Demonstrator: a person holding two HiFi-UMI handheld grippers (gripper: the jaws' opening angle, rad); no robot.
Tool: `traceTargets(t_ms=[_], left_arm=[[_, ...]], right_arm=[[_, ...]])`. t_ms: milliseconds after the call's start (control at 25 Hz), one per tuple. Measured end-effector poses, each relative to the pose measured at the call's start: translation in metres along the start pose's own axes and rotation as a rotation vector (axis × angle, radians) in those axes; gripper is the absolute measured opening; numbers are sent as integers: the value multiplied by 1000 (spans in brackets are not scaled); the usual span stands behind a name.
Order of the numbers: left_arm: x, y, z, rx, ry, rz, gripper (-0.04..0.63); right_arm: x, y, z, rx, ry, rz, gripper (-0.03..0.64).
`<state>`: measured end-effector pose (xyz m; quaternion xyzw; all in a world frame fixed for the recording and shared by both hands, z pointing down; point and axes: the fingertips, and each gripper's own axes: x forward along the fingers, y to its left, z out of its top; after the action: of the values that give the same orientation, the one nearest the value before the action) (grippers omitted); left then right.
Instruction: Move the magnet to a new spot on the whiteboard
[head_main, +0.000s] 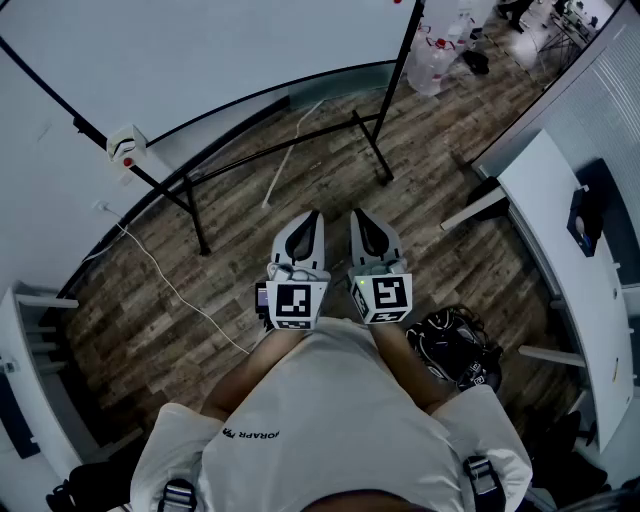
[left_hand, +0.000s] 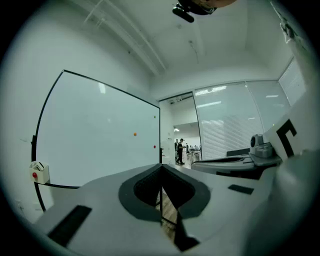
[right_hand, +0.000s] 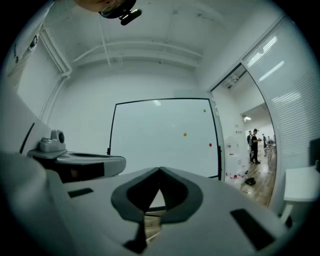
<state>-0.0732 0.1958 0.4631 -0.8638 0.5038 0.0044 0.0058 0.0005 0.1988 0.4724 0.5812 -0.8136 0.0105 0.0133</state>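
The whiteboard (head_main: 200, 50) stands on a black frame some way ahead of me. In the left gripper view three small magnets sit on its right part: an orange magnet (left_hand: 134, 134), a red magnet (left_hand: 154, 147) and a green magnet (left_hand: 154, 117). The right gripper view shows the orange magnet (right_hand: 185, 134), the red magnet (right_hand: 210, 145) and the green magnet (right_hand: 204, 110) too. My left gripper (head_main: 310, 218) and right gripper (head_main: 360, 216) are held side by side close to my body, pointing level at the board. Both are shut with nothing between their jaws, far from the board.
The board's black stand legs (head_main: 370, 140) spread over the wooden floor. A white cable (head_main: 170, 285) trails at left, below a wall box with a red button (head_main: 125, 145). A white table (head_main: 560, 250) stands at right, a black bag (head_main: 455, 345) beside my feet. People (left_hand: 179, 150) stand far off.
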Motion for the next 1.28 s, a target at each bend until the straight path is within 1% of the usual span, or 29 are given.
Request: traceTargets(t_ms=[280, 560, 840, 1080, 1280], left_arm=[[-10, 0, -1, -9, 11, 8, 3], [-20, -13, 2, 3, 10, 23, 3], [-39, -34, -4, 6, 20, 61, 3], [-58, -59, -20, 16, 63, 72, 3], [-57, -62, -20, 23, 69, 75, 3]], right_arm=[[-8, 7, 4, 8, -11, 6, 14], [-24, 11, 8, 7, -34, 38, 14], [-50, 5, 1, 31, -23, 53, 14], [-76, 2, -10, 38, -15, 59, 14], [-79, -3, -14, 55, -11, 56, 14]])
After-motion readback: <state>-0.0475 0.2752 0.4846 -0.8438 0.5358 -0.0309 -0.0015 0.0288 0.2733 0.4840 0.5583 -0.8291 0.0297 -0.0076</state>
